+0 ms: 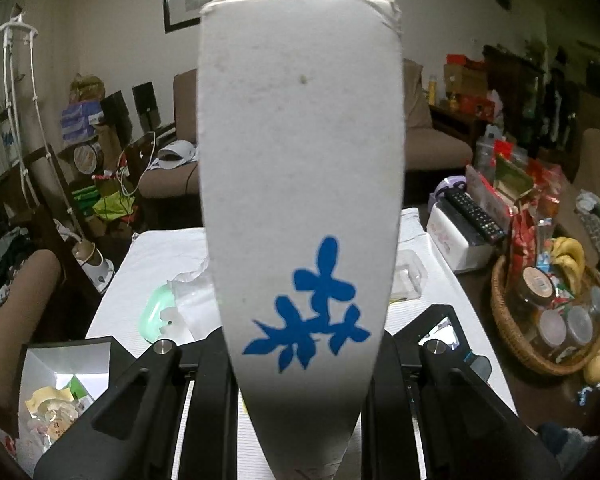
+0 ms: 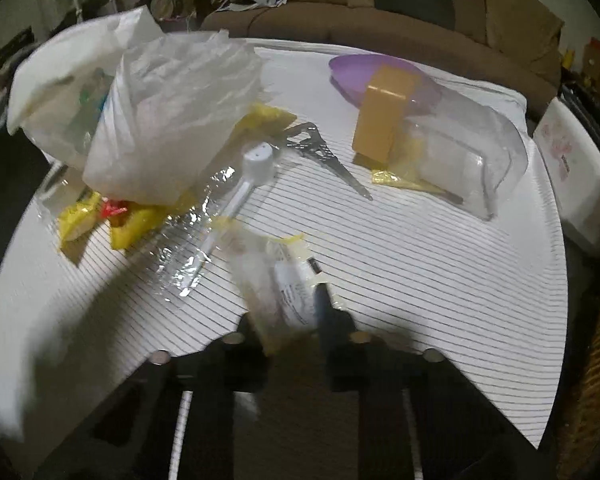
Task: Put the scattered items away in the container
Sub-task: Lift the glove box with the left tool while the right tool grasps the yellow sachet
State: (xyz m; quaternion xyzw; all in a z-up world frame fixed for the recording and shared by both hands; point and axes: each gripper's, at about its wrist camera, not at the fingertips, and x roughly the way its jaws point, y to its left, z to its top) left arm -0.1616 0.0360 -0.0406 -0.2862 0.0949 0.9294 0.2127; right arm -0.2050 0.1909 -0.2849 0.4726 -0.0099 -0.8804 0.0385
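Note:
My left gripper point(image 1: 300, 420) is shut on a tall white container point(image 1: 300, 152) with a blue flower print, held upright and filling the middle of the left wrist view. My right gripper point(image 2: 292, 316) is shut on a clear packet with yellow edges point(image 2: 280, 280), held just above the striped white tabletop point(image 2: 440, 280). Scattered ahead of it lie a white plastic bag point(image 2: 160, 112), yellow wrappers point(image 2: 136, 224), a white-capped tube point(image 2: 244, 184), scissors point(image 2: 328, 156), a yellow block point(image 2: 380, 116), a purple bowl point(image 2: 352, 76) and a clear plastic shell point(image 2: 468, 160).
A wicker basket point(image 1: 508, 328) of jars and bananas stands at the right. A white tissue box point(image 1: 456, 240) carries a remote. A mint object and crumpled plastic point(image 1: 168, 312) lie on the cloth behind the container. A sofa lies beyond the table.

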